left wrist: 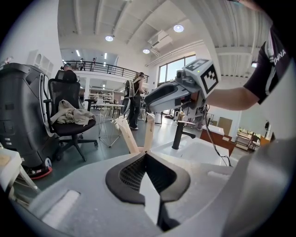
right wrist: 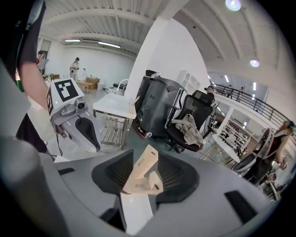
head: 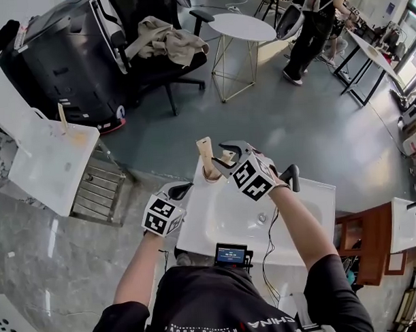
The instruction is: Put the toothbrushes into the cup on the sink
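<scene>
On the white sink [head: 217, 223], two cream boxed toothbrushes [head: 205, 152] stand slanted in a small cup [head: 209, 173] at the far left corner. My right gripper [head: 222, 167] hovers right over them. In the right gripper view the toothbrushes [right wrist: 141, 173] rise between its jaws with a gap on each side, so the right gripper [right wrist: 150, 173] is open. My left gripper [head: 179, 191] rests by the sink's left edge, shut and empty. From the left gripper view I see the toothbrushes [left wrist: 127, 134] just beyond its tips, and the right gripper [left wrist: 155, 98] above them.
A black faucet [head: 292, 174] stands at the sink's far right. A small screen device [head: 231, 253] and a cable sit at its near edge. To the left is a white stand [head: 51, 164]. Beyond lie an office chair [head: 160, 51], a round table [head: 241, 28] and a standing person [head: 312, 29].
</scene>
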Motion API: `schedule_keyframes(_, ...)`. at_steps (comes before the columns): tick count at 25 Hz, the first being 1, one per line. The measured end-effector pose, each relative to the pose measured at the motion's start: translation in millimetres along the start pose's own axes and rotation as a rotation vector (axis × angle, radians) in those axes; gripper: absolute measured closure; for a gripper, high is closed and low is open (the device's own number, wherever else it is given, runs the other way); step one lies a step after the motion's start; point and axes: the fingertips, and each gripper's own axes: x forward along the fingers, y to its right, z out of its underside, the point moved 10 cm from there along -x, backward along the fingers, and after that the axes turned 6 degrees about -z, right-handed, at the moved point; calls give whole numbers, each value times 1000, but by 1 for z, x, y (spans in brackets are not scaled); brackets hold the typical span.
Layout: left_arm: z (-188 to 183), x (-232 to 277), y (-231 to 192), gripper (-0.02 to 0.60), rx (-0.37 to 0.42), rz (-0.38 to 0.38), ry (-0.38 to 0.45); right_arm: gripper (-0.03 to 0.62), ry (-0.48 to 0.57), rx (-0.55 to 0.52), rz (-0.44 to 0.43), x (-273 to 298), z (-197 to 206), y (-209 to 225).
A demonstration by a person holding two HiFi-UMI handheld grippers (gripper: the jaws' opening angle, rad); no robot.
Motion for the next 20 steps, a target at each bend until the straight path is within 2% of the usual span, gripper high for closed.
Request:
schedule_keyframes(5,-4,1,10,575,8,11,15,428,60,105,35,-27,10,-6)
schedule_keyframes(9,-1,7,23,575,-3,46,23,521,99,266,17,-42,38,-22)
schedule_keyframes(12,3,12,34,575,2,71,16,572,91,362,22,-47,63,-36)
schedule_keyframes(20,14,23,56,575,15,117,-8,586,87,546,64,-57,109,-77)
